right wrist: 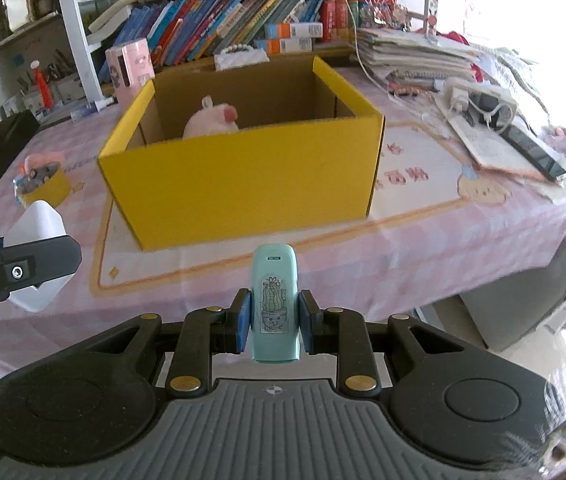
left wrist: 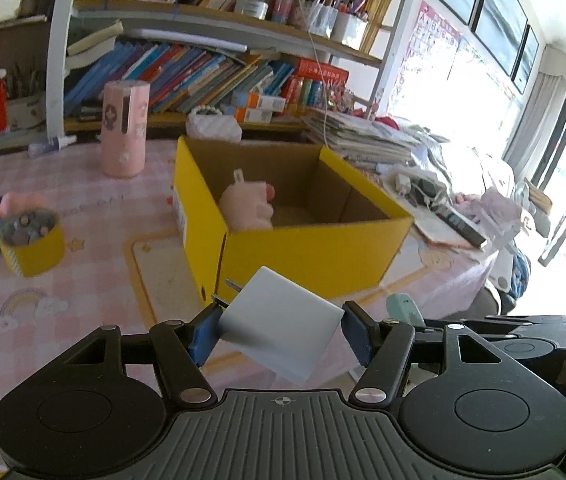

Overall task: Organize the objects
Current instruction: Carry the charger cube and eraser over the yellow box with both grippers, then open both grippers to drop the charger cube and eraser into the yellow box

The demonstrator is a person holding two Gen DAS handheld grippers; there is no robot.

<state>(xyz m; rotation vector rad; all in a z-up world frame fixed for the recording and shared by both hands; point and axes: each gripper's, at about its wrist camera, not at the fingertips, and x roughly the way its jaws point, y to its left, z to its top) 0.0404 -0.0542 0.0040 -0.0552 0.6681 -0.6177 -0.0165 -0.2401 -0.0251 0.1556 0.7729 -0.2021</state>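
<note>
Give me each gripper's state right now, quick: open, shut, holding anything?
Left gripper: shut on the white charger, prongs sticking out to the left.
Right gripper: shut on the teal device with a cactus sticker.

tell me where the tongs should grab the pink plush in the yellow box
Take the plush across its rounded body, coming straight down through the open top of the box. It lies against the box's left wall, so set one finger in the free space on its right and the other along that wall.

The yellow box (right wrist: 243, 184) stands open-topped, mostly free inside beside the pink plush (right wrist: 213, 122); bare tablecloth (right wrist: 323, 264) before it.
</note>
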